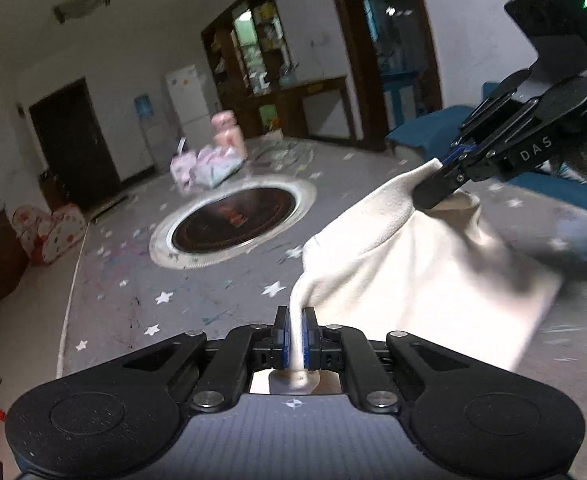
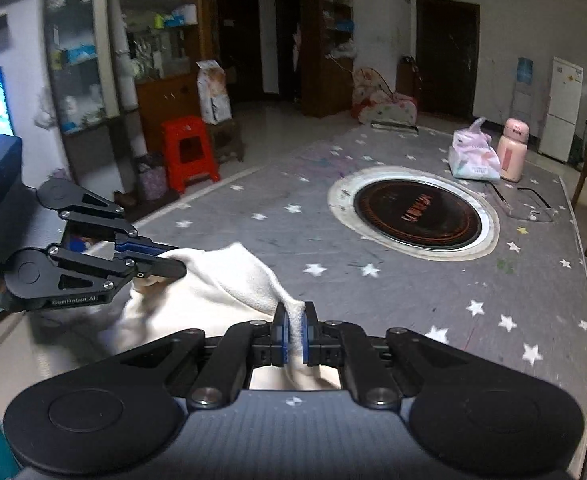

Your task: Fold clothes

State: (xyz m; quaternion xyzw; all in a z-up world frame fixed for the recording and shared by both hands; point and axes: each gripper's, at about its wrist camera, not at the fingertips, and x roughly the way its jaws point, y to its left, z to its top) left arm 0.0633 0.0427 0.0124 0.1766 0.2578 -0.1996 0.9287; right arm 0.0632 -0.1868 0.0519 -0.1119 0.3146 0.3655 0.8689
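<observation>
1. Here the cream garment (image 1: 405, 276) hangs between the two grippers, above the near part of the grey table (image 1: 197, 280) with the star pattern; only its lower end seems to reach down to the table, and that part is blurred, so I cannot tell if it touches.
2. The left gripper (image 1: 296, 334) has its fingers pressed together on one corner of the upper edge; the cloth passes between the blue pads and comes out behind them.
3. The right gripper (image 2: 296, 334) pinches the other corner in the same way; in the left wrist view it comes in from the upper right, with the cloth bunched at its tip.
4. The held edge runs from one gripper to the other, and this is the long axis for the coming move, as I judge it; the body of the garment falls away under this edge, toward the person; neither hand is nearer, because both already hold it.
5. The cloth looks soft and a little fleecy, thick enough to make rounded folds and not sharp creases; it sags between the grips, so it is not pulled tight.
6. The table cover is smooth; a round black cooker plate (image 2: 417, 210) with a pale ring lies ahead, well apart from the cloth; beyond it stand a pink bottle (image 2: 511, 152) and a tissue pack (image 2: 473, 156).
</observation>
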